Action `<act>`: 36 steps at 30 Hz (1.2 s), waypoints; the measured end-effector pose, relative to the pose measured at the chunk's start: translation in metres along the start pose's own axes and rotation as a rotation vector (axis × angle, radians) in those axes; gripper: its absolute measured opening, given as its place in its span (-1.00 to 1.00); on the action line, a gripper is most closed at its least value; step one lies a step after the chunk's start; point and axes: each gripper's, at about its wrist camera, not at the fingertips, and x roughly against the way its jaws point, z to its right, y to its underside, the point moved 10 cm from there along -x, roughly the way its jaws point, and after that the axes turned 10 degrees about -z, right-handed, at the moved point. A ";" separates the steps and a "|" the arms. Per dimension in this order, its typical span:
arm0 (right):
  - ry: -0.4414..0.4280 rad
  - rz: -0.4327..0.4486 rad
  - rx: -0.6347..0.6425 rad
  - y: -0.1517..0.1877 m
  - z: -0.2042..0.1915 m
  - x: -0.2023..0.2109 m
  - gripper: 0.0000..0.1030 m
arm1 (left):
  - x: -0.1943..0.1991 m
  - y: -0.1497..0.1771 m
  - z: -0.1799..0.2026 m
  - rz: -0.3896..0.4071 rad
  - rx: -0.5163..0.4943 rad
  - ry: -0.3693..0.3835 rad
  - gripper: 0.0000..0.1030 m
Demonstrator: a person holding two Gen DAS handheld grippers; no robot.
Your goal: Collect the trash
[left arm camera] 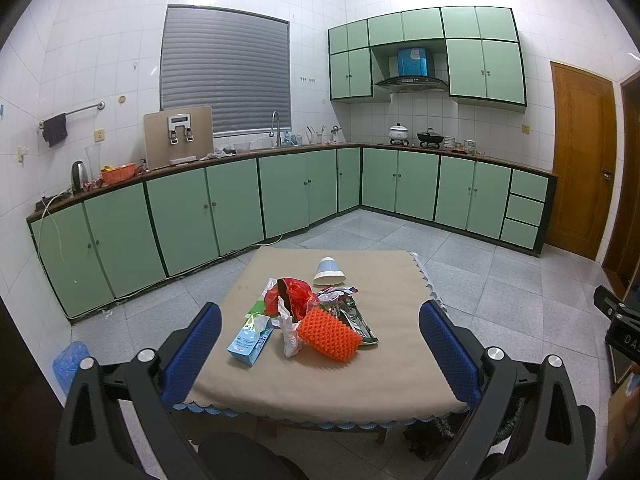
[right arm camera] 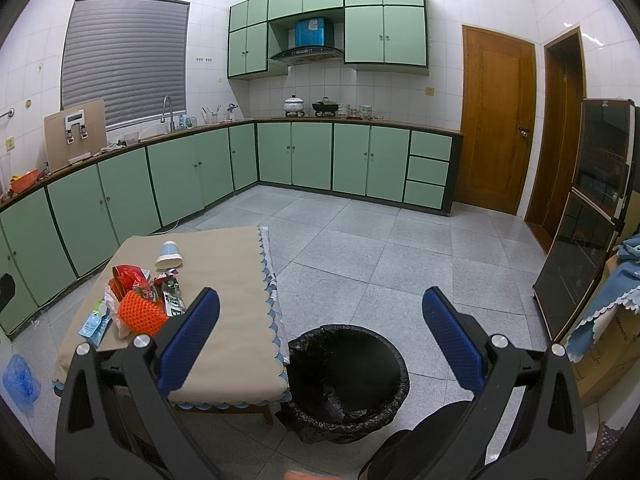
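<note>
A heap of trash lies on the low table (left arm camera: pixel 392 380) with a beige cloth: an orange foam net (left arm camera: pixel 330 334), a blue-white carton (left arm camera: pixel 251 340), a red plastic bag (left arm camera: pixel 294 290), crumpled wrappers (left arm camera: pixel 352 312) and a tipped blue-and-white paper cup (left arm camera: pixel 329 271). My left gripper (left arm camera: pixel 320 360) hovers open above the table's near edge, the heap between its blue pads. My right gripper (right arm camera: pixel 320 344) is open over the black-lined bin (right arm camera: pixel 348 380), which stands on the floor right of the table (right arm camera: pixel 232 344). The heap (right arm camera: pixel 140 304) shows left of it.
Green cabinets (left arm camera: pixel 240 200) and a cluttered counter run along the far walls. A wooden door (right arm camera: pixel 496 120) and a dark glass cabinet (right arm camera: pixel 584 240) stand to the right, with blue cloth over boxes (right arm camera: pixel 608 320). A blue bag (right arm camera: pixel 20 380) lies on the floor left.
</note>
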 end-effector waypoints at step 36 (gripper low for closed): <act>-0.001 0.000 0.001 0.000 -0.001 0.000 0.91 | 0.000 0.000 0.000 0.000 -0.003 -0.001 0.88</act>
